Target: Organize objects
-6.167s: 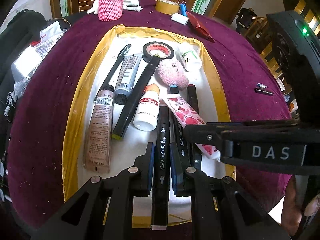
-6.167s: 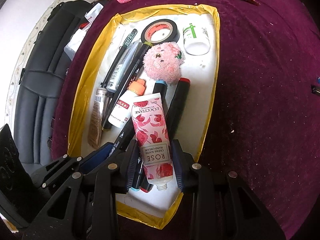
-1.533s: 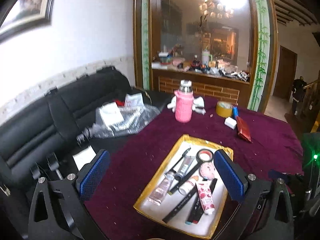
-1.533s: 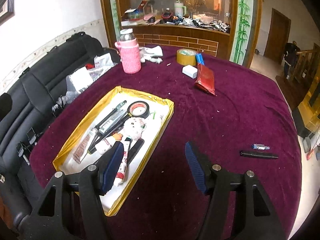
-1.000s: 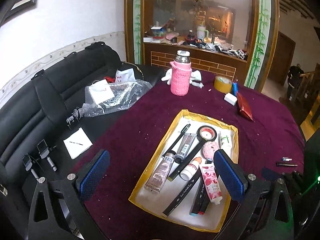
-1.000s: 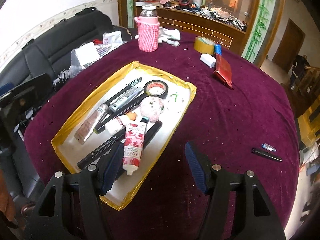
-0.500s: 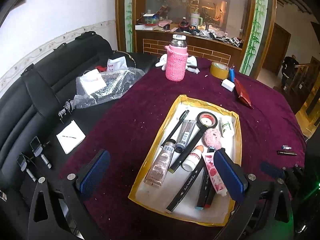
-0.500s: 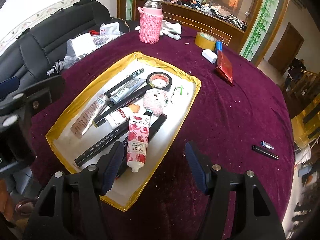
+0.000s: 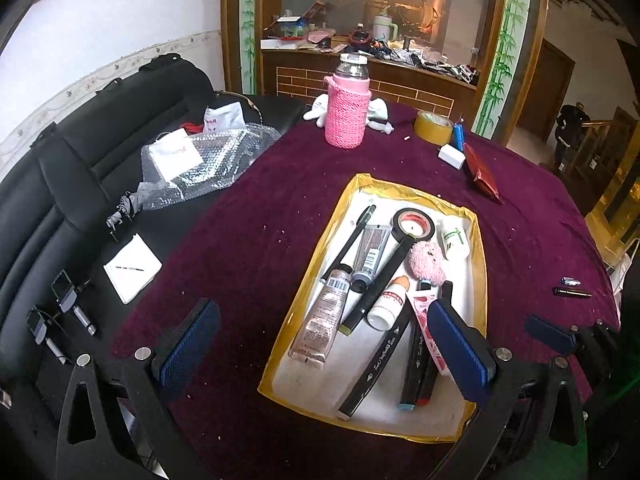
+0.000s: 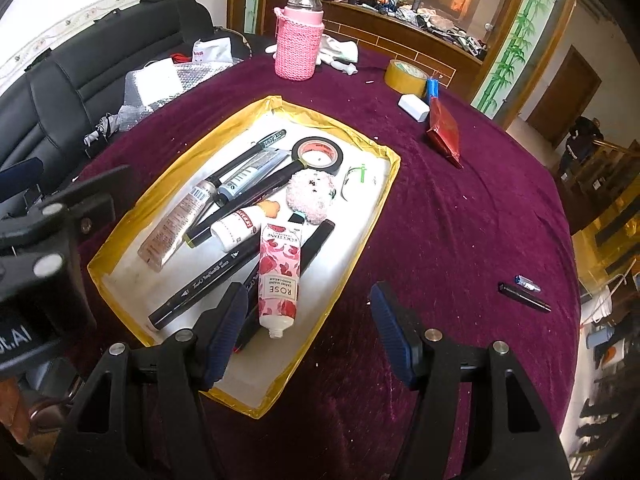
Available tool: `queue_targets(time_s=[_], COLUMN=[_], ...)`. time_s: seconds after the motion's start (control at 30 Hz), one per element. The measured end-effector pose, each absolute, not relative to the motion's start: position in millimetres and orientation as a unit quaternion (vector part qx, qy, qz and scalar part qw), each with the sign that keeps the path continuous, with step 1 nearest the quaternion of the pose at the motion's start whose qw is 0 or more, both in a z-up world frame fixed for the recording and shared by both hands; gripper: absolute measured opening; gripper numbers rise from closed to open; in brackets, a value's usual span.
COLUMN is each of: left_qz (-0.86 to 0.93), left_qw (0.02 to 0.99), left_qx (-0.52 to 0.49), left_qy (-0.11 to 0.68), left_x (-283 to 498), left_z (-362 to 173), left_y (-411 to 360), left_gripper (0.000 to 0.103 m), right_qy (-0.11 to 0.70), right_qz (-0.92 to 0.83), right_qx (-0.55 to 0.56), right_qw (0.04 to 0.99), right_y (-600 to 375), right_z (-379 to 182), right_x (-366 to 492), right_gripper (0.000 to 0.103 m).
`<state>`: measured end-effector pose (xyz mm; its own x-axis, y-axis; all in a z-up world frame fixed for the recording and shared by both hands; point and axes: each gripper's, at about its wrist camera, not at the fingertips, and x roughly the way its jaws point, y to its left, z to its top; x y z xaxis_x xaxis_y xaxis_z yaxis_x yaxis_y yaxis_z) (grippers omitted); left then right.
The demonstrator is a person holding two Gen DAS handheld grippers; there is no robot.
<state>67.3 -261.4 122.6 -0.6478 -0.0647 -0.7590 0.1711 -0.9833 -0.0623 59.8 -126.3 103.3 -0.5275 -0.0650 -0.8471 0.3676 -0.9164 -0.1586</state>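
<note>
My left claw (image 9: 320, 344) hangs spread wide above the table, nothing between its ribbed blue pads (image 9: 188, 340). Its left pad sits over the crumb-flecked plum velvet tablecloth (image 9: 248, 248); its right pad overlaps the near right part of the shallow rectangular tray with a white floor and crinkled gold-foil rim (image 9: 276, 364).

Inside the tray, from the left: a slim black pen (image 9: 352, 236), a soft clear tube of beige cream with a barcode (image 9: 322, 322), a grey metallic tube (image 9: 370, 254), a long black marker with an olive tip (image 9: 380, 284), a small white bottle with an orange cap (image 9: 386, 302), a black roll of tape with a red core (image 9: 413, 224), a fuzzy pink pompom (image 9: 427, 259) and a stubby white bottle with green print (image 9: 455, 239). More black markers (image 9: 376, 360) lie nearest me.

My right claw (image 10: 308, 328) is also parted and holds nothing. Its left pad hovers over the tray's near corner (image 10: 244, 404), just beside the cap end of a glossy hand-cream tube printed with pink roses (image 10: 279, 270), which lies across the markers; its right pad is over bare velvet outside the tray.

Well apart, a bottle in a pink knitted sleeve (image 10: 298, 40) stands upright beyond the tray, with a tan tape roll (image 10: 405, 73) and a shiny red packet (image 10: 443, 131) further right, and a small black pen (image 10: 524, 297) lies alone near the right edge.
</note>
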Motion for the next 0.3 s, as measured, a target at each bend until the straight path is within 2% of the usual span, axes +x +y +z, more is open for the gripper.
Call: queue_targets(time_s=[0.3], left_qz=[-0.892], left_qw=[0.052], left_qx=[0.444], left_qy=[0.073], left_x=[61], left_z=[105], left_y=[-262], left_gripper=[0.102], right_qy=[0.152], right_qz=[-0.858], right_qx=[0.479], right_qw=[0.109], right_y=[-123], right_z=[98], right_x=[60], right_gripper=[0.063])
